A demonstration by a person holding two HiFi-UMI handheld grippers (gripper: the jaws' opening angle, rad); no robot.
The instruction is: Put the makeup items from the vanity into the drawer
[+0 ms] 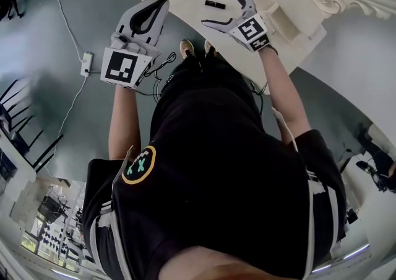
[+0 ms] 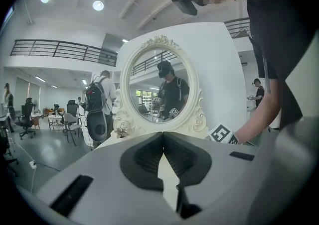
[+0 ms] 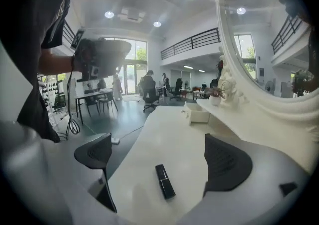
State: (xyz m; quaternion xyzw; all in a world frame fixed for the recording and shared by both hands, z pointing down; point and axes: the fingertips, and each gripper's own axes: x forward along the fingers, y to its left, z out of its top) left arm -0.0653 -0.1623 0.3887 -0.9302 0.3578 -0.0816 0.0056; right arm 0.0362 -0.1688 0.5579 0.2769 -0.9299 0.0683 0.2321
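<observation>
Right now the right claw [image 3: 160,158] is spread wide and holds nothing, its two dark pads well apart over the white vanity top [image 3: 164,124]. A small black tube [image 3: 165,181], lipstick by the look of it, lies flat on that top in the gap between the jaws, closer to the claw's body than to its tips and touching neither pad. Its long side runs roughly along the claw's reach. Beyond the tips, farther along the top, sits a small white box [image 3: 199,114], just beside the raised shelf to the claw's right.

The left claw [image 2: 163,137] is closed up, pad against pad, with nothing between them. It hangs off the vanity's edge, over the grey floor, well apart from the tube. Past its tips stands the oval mirror [image 2: 159,87] in its carved white frame.

From the right claw only a curved slice of the mirror shows, cut off at the edge. I cannot tell whether the white box is a drawer. The tube is too small for any print to be read.

On the person's black shirt [image 1: 216,167] is a round yellow-ringed badge [image 1: 138,165] with green marks like two crosses.
</observation>
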